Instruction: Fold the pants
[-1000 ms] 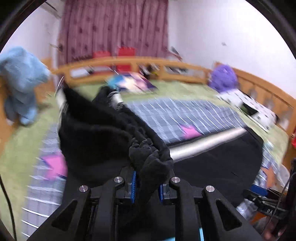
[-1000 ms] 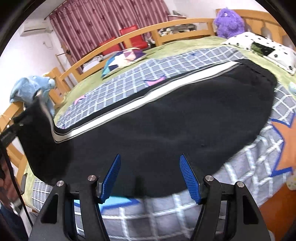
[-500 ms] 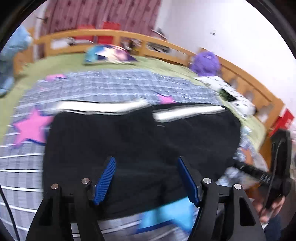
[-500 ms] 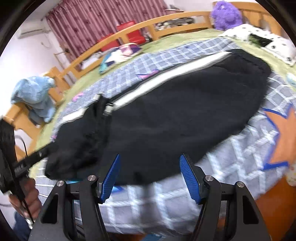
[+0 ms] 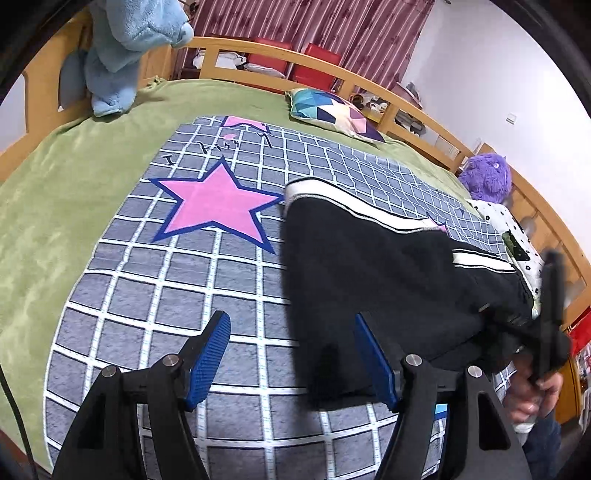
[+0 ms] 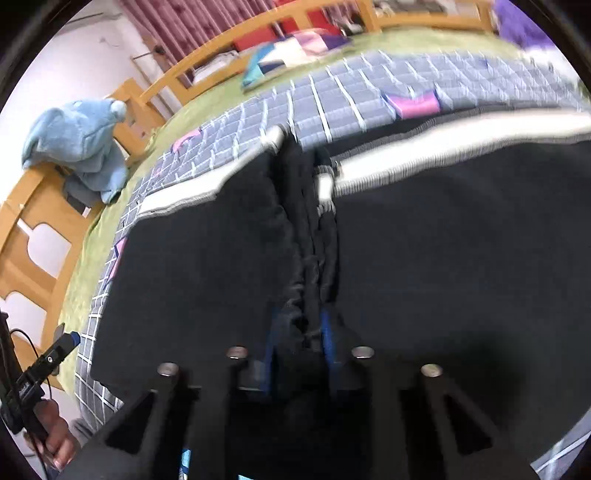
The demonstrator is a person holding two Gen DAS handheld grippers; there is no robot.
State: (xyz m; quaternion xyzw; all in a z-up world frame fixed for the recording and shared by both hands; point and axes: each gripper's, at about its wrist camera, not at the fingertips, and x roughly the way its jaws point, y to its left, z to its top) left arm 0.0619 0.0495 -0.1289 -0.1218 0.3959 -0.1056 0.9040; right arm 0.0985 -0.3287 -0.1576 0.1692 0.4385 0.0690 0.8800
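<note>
While the black pants lie across the bed, each view reads so:

Pants: black pants [image 5: 376,273] with a white side stripe [image 6: 443,147], folded over once and spread on the grid-patterned blanket [image 5: 155,295]; one folded end sits just beside the pink star [image 5: 218,203], and a bunched edge runs down the middle of the right wrist view.
Left gripper: left gripper [image 5: 291,358] hovers over the blanket with its blue pads spread wide; nothing is between them, and the near corner of the pants lies just by the right-hand pad.
Right gripper: right gripper [image 6: 299,339] has just been closing, its pads pinching the gathered black fabric where the bunched edge meets them.
Person: a hand [image 5: 532,398] grips the right tool's handle at the bed's edge; another hand [image 6: 55,435] holds the left one.
Bed: green sheet [image 5: 74,177] under the blanket, wooden rail [image 5: 280,51] behind.
Around: blue plush toy [image 5: 125,48] on the rail, patchwork cushion [image 5: 332,114], purple plush [image 5: 487,177], maroon curtain [image 5: 332,26].
</note>
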